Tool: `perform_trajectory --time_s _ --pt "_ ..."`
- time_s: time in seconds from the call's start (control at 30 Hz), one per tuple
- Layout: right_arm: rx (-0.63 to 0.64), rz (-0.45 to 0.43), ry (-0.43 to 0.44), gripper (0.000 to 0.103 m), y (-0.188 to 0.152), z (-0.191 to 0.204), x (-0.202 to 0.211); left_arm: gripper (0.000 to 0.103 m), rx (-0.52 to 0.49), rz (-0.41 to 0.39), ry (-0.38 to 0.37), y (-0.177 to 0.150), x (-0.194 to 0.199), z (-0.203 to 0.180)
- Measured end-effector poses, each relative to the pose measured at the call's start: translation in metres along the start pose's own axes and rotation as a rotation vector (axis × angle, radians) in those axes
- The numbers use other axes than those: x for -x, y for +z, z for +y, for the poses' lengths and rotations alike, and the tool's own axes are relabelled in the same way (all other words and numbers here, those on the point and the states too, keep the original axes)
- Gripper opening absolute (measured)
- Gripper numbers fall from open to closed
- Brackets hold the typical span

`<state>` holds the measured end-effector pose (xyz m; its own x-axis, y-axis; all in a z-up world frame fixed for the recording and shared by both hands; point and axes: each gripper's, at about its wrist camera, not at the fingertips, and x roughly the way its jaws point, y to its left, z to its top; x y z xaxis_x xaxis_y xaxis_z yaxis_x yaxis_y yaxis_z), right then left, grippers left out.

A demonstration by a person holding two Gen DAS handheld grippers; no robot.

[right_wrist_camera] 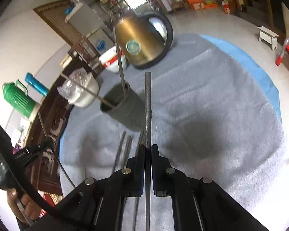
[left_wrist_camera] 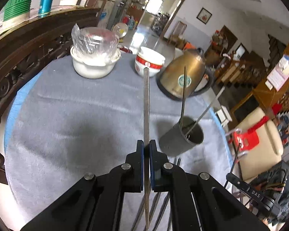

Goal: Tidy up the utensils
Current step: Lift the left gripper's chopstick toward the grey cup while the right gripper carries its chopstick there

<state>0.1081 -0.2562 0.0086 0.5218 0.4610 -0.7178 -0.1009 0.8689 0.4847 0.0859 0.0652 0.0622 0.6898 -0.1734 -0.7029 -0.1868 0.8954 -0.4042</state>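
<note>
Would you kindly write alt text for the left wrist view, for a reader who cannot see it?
The left tool is shut on a metal chopstick that points away over a grey cloth-covered table. To its right a dark cup holds two more chopsticks, with a brass kettle and white bowls behind.

Bright daylight pours through a wide doorway [left_wrist_camera: 160, 5] at the far end, glaring off a pale tiled floor [right_wrist_camera: 217, 27]. White walls [left_wrist_camera: 231, 9] all round, a small framed picture [left_wrist_camera: 203, 15] hanging on one. Dark carved wooden furniture [left_wrist_camera: 27, 44] runs along the left. A cream sofa [left_wrist_camera: 260, 136] sits at the right, a red plastic chair [left_wrist_camera: 244, 138] just beside it. A little white stool [right_wrist_camera: 268, 36] stands on the floor, and a calendar [left_wrist_camera: 280, 73] hangs on a wooden panel.
</note>
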Motion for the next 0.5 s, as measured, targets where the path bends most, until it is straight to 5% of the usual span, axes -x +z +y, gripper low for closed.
perform_trajectory --time_s 0.3,0.5 --pt "0.008 -0.182 0.01 0.007 0.03 0.023 0.027 0.005 0.016 -0.164 -0.033 0.019 0.011 -0.025" --pt "0.003 -0.212 0.031 0.007 0.042 0.031 0.023 0.005 -0.018 -0.2 -0.044 0.023 0.005 -0.044"
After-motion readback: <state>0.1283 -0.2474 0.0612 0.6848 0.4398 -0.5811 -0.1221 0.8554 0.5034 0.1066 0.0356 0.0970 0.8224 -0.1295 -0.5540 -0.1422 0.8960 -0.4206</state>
